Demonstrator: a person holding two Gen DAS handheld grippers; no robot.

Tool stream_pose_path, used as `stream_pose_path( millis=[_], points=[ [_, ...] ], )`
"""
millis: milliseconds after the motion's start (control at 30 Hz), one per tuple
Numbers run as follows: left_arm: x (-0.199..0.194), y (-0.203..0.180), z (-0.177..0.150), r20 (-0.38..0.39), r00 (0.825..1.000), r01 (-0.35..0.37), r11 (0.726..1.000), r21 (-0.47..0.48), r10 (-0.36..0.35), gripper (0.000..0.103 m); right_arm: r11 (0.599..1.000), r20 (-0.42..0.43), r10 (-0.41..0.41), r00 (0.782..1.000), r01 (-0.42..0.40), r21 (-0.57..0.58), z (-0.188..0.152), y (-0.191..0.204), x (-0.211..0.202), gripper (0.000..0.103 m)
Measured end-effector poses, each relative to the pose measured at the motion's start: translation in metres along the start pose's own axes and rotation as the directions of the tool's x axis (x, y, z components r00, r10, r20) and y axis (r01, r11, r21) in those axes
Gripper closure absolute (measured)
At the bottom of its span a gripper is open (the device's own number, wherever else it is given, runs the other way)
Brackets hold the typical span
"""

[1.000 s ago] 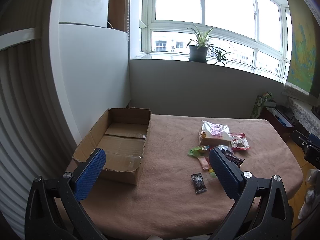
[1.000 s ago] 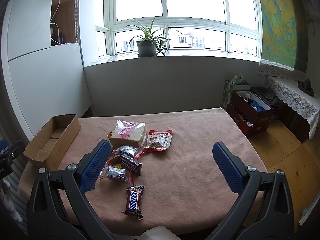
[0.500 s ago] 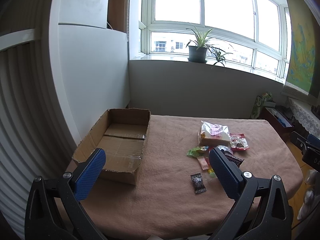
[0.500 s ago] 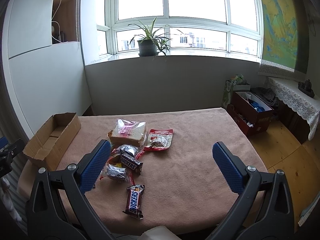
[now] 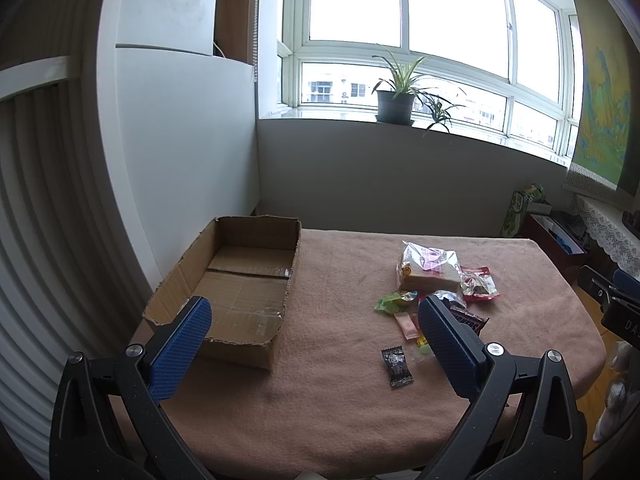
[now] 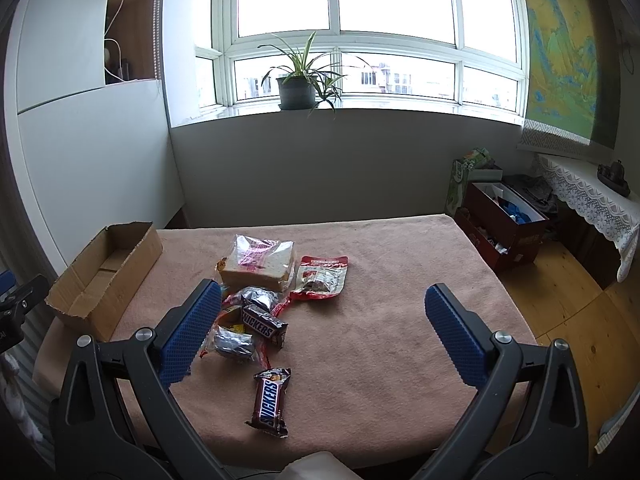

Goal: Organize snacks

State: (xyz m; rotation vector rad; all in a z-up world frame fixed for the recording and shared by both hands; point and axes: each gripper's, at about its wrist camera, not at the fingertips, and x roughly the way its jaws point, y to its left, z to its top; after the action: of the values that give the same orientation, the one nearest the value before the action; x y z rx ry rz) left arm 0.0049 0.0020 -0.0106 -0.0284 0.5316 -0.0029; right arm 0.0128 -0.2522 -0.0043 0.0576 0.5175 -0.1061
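Through my left wrist camera, my left gripper (image 5: 314, 336) hangs above the near edge of the table (image 5: 340, 408) with its blue-padded fingers (image 5: 178, 346) spread wide and nothing between them. Beyond the left finger sits the cardboard box (image 5: 236, 280), open on top at the table's left end; its floor shows only bare cardboard and a strip of tape. The snacks lie in a loose cluster on the pink cloth to the right of the box, well apart from it: a bagged bread slice (image 5: 430, 270) farthest back, a red pouch (image 5: 478, 284) touching its right side, a green wrapper (image 5: 390, 303) and a pink sachet (image 5: 406, 324) nearer me, and a small dark candy (image 5: 396, 366) lying alone closest to my fingers. Through my right wrist camera, my right gripper (image 6: 318, 334) is likewise spread wide and empty above the near edge. The box appears at far left, its visible interior bare. The bread slice sits in clear plastic with pink print, the red pouch has a clear window, and below them a silver-foil pack (image 6: 260, 298) overlaps a Snickers bar (image 6: 264, 326) and a dark shiny wrapper (image 6: 234, 344). A second Snickers bar (image 6: 270, 402) lies apart, nearest me, lengthwise towards me.
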Motion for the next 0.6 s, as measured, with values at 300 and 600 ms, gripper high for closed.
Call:
stream_pose_path(
  millis=[300, 600],
  points=[
    [0.0007, -0.0009, -0.0001, -0.003, 1.000, 0.001, 1.000, 0.001, -0.001, 0.001, 1.000, -0.003, 0.001, 1.000, -0.001, -0.004, -0.0042, 0.0012, 0.0039, 0.000],
    [0.0017, -0.0009, -0.0016, -0.007, 1.000, 0.003, 1.000, 0.002, -0.003, 0.001, 1.000, -0.013, -0.001, 1.000, 0.001, -0.008, -0.0096, 0.0013, 0.0063, 0.000]
  ],
)
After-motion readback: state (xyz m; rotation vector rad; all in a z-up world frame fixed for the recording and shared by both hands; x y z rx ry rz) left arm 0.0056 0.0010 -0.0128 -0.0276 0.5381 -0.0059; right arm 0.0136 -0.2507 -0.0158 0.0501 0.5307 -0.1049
